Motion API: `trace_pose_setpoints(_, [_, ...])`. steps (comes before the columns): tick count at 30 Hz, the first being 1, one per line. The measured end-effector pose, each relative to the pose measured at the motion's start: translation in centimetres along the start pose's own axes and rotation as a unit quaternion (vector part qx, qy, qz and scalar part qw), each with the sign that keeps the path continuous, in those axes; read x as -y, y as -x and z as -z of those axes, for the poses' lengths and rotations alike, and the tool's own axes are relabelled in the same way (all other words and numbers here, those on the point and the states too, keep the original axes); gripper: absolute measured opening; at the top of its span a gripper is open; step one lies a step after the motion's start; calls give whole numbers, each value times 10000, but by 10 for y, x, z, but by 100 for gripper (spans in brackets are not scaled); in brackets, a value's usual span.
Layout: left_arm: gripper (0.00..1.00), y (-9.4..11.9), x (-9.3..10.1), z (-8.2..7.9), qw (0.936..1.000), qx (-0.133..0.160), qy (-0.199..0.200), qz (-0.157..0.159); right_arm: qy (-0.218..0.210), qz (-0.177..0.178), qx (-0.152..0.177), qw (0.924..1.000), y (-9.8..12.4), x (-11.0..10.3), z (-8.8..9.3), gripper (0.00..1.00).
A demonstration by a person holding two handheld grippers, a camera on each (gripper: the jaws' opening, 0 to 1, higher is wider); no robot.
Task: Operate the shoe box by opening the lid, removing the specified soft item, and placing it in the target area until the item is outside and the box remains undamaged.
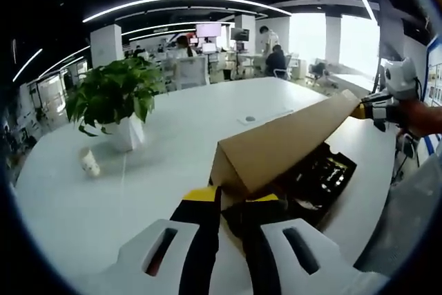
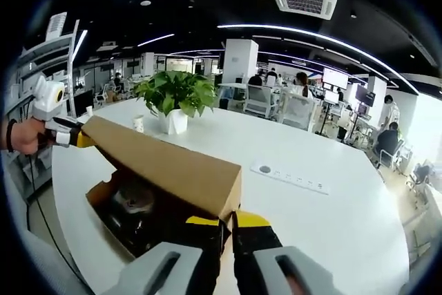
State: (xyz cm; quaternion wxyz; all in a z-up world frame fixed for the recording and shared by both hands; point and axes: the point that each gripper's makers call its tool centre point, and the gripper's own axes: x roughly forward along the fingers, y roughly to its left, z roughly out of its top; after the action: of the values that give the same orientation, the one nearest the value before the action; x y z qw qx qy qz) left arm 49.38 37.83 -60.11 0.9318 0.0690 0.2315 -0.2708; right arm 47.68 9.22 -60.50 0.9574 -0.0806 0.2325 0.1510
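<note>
The shoe box lies on the white table, its brown cardboard lid swung up. My left gripper is shut on the lid's near corner. In the same view my right gripper, held by a hand, pinches the lid's far corner. In the right gripper view my right gripper clamps a corner of the lid, and my left gripper holds the opposite end. Inside the box lie dark contents; I cannot tell what they are.
A potted green plant in a white pot stands on the table with a paper cup beside it. A flush socket strip sits in the tabletop. Office chairs, desks and people fill the background.
</note>
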Motion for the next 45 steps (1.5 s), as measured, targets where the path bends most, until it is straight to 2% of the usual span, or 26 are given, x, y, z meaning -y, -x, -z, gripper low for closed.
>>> trace_pose_setpoints(18, [6,-9,-8,-12,9999,2,-152,-54,159,-29,-65,9998,-3,3,-8,0])
trace_pose_setpoints(45, [3,-22,-22,-29,9998,64,-58,-189,279,-71,-60,9996,-16,12,-23,0])
